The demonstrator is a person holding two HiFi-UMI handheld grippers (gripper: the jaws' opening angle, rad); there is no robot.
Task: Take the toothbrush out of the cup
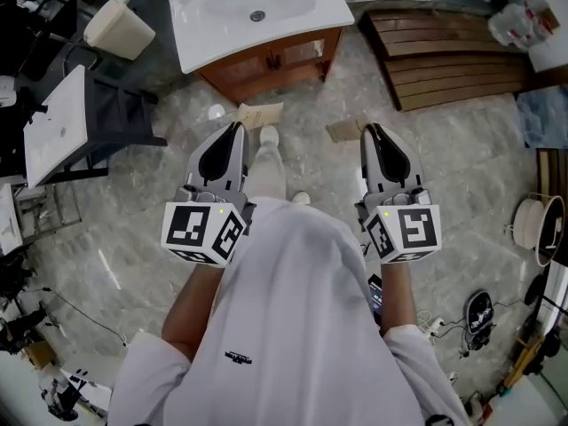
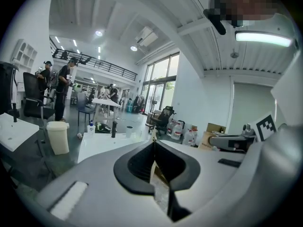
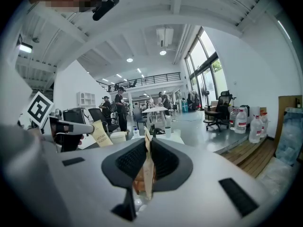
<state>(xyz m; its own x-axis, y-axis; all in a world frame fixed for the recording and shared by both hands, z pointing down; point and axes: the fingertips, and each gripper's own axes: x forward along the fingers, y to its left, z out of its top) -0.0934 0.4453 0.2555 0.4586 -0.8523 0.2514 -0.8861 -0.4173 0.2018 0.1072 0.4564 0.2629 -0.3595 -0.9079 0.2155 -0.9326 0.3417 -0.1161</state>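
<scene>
I stand on a marble floor in front of a white sink counter on a wooden cabinet. A small white cup stands on that counter beside a dark faucet; the same cup shows in the right gripper view. No toothbrush can be made out at this distance. My left gripper is shut on a tan paper card. My right gripper is shut on another tan card. Both are held level, well short of the counter. The cards show edge-on between the jaws.
A cream waste bin stands left of the sink, with a white table and a dark chair nearer me. A wooden pallet lies at the right. A soap bottle sits on the counter. People stand far off.
</scene>
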